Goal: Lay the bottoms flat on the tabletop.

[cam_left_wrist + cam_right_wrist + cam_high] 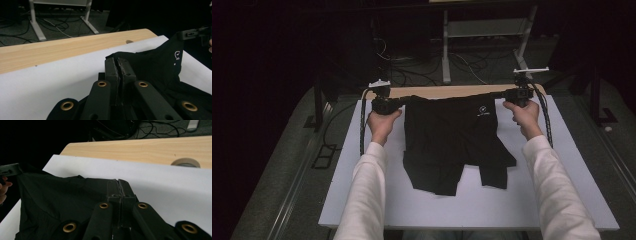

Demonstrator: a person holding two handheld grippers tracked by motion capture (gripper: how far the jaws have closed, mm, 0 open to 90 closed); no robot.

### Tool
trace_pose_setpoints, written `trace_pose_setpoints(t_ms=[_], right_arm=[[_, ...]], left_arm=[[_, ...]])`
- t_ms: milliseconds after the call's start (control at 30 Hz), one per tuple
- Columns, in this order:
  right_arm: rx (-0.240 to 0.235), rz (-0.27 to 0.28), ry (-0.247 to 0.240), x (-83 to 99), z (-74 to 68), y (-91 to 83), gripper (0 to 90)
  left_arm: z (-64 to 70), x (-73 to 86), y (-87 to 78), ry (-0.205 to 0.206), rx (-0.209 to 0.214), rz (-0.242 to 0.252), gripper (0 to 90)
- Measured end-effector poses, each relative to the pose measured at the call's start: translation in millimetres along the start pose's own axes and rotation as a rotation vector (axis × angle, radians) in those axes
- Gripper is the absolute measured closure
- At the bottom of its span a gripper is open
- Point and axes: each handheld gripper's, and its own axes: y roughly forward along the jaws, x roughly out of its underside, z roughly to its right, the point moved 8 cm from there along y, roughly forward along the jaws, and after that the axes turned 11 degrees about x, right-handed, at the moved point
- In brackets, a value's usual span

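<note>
1. Nearest the person, the two leg ends of the black shorts (452, 145) lie on the white board (362, 200). The left leg is crumpled and doubled over; the right one lies flatter. Both forearms in pale sleeves reach forward on either side of the cloth.

2. Midway up, the body of the garment is stretched between the two hands and seems to slope from the raised waistband down to the board. A small white logo (482, 112) sits near the right hip.

3. At the far edge, the left gripper (398, 103) is clamped on the left corner of the waistband. In the left gripper view its jaws stand pressed together with black cloth pinched between them (119, 65).

4. The right gripper (508, 95) likewise bites the right corner. Its own view shows the jaws closed on the fabric (118, 185).

5. Handling, as I judge it: the cloth is light, soft and limp, with no stiffness of its own. It sags wherever it is unsupported and folds under its own weight. It is not fragile, and a pinch holds it well.

6. The waistband corners are the sound places to take hold, since the thicker hem gives the jaws something to bite. Keeping the band taut should let the legs hang straight.

7. Beyond the board lies a strip of wooden tabletop (447, 91), then cables and a desk frame on the floor.
</note>
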Motion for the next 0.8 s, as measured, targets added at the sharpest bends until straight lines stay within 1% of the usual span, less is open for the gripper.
trace_pose_setpoints(t_ms=[100,200,233,267,333,400,500,567,600,667,700,733,767,800], right_arm=[[0.016,0.018,-0.022,-8.5,-2.6,5.5,88.0],[0.028,0.015,-0.022,-16.7,-3.4,10.0,88.0],[0.029,0.018,-0.021,-20.4,-4.0,10.3,88.0],[0.03,0.028,-0.018,-24.5,-5.0,9.9,88.0],[0.037,0.037,-0.02,-32.7,-7.7,8.0,88.0],[0.049,0.052,-0.033,-41.0,-10.4,5.3,88.0],[0.06,0.066,-0.032,-54.5,-12.6,0.9,88.0],[0.067,0.074,-0.028,-64.5,-15.4,-2.2,88.0],[0.071,0.081,-0.032,-69.7,-17.9,-4.0,88.1],[0.087,0.088,-0.059,-80.1,-22.5,-7.5,88.0],[0.094,0.089,-0.071,-83.8,-23.8,-8.7,88.0],[0.099,0.089,-0.075,-86.5,-24.3,-9.5,87.9],[0.102,0.092,-0.069,-87.8,-24.3,-9.5,87.7],[0.101,0.097,-0.05,-88.5,-23.9,-8.3,87.1]], left_arm=[[-11.2,-5.6,-0.7,-0.009,-0.021,0.004,86.5],[-19.3,-14.5,-0.5,-0.034,-0.024,0.025,86.5],[-20.5,-17.7,0.0,-0.034,-0.025,0.017,86.4],[-21.0,-22.5,0.3,-0.014,-0.032,0.004,86.4],[-21.3,-30.6,-0.3,-0.001,-0.034,-0.002,86.5],[-20.6,-40.8,-1.3,0.013,-0.034,0.011,86.5],[-20.5,-55.6,-1.0,0.026,-0.037,0.015,86.5],[-20.4,-64.8,-0.5,0.042,-0.042,0.014,86.6],[-20.7,-68.5,-0.1,0.048,-0.047,0.008,86.6],[-22.5,-74.0,0.4,0.061,-0.064,-0.013,86.5],[-24.0,-74.9,1.1,0.055,-0.068,-0.012,86.4],[-25.2,-75.0,2.0,0.046,-0.064,-0.006,86.3],[-27.3,-74.0,3.3,0.036,-0.066,-0.004,86.1],[-30.0,-71.9,5.2,0.023,-0.075,-0.006,85.0]])
